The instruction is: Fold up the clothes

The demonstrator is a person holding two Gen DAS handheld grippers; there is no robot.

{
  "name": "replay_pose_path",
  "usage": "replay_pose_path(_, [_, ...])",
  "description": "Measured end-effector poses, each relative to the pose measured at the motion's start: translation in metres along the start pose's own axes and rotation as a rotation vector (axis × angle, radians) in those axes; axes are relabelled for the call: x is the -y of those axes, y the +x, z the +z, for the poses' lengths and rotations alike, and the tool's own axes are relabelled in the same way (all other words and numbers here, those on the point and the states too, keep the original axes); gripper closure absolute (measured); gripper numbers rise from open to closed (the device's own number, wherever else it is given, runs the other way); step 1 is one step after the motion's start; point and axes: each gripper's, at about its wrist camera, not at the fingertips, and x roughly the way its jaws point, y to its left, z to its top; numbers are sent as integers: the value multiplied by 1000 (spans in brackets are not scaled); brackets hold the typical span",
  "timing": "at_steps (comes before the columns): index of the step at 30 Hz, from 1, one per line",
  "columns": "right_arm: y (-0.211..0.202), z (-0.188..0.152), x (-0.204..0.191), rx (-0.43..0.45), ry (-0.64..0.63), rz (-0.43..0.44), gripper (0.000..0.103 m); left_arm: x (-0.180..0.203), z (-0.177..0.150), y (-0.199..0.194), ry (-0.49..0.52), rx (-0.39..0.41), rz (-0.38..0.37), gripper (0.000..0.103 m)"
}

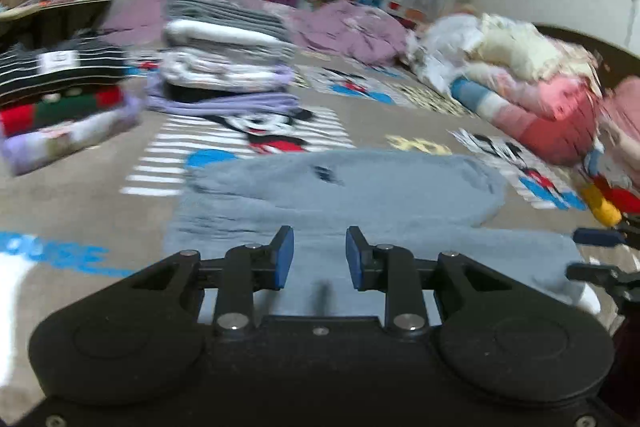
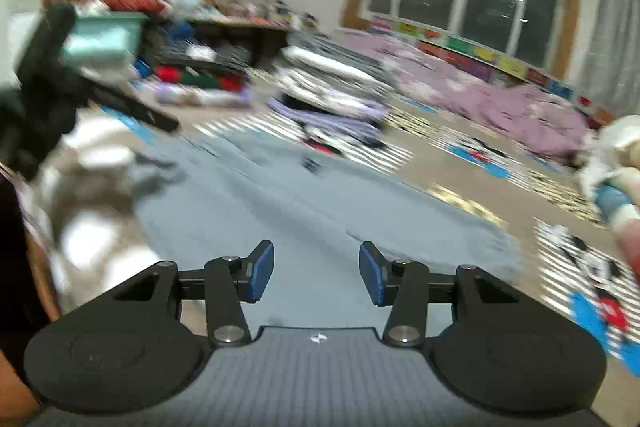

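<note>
Grey garment (image 1: 340, 195) lies spread flat, not yet folded, at the bed's (image 1: 80, 211) near edge. Left tool (image 1: 319, 255) and right tool (image 2: 316, 273) hover above it, both released and empty. Folded stacks (image 1: 224, 67) sit behind; unfolded pile (image 1: 520, 83) waits right. Blur hides detail.

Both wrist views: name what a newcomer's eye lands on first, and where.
A grey-blue garment lies spread flat on the cartoon-print blanket, right ahead of both open, empty tools, left tool and right tool. Behind it to the left sit stacks of folded clothes, and an unsorted heap of pink and white laundry rises at the right.
</note>
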Motion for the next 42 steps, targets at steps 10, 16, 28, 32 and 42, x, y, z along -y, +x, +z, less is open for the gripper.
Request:
replay_pose_path(10, [15,-69,16,-151,158,-22,49,53,4,37,90,-35,10,68])
replay_pose_path(16, [11,-82,14,-182,133,-13,48,82,-11,99,112,-179,-4,67])
replay_pose_path(28, [-45,-74,13,34,-117,-137,49,48,4,9,276,3,98,53])
replay_pose_path(32, [-46,-74,18,27,-216,-172,49,34,-4,-21,368,31,134,44])
replay_pose_path(42, [-27,-87,2,-107,-588,-94,48,16,-58,-30,863,-86,275,41])
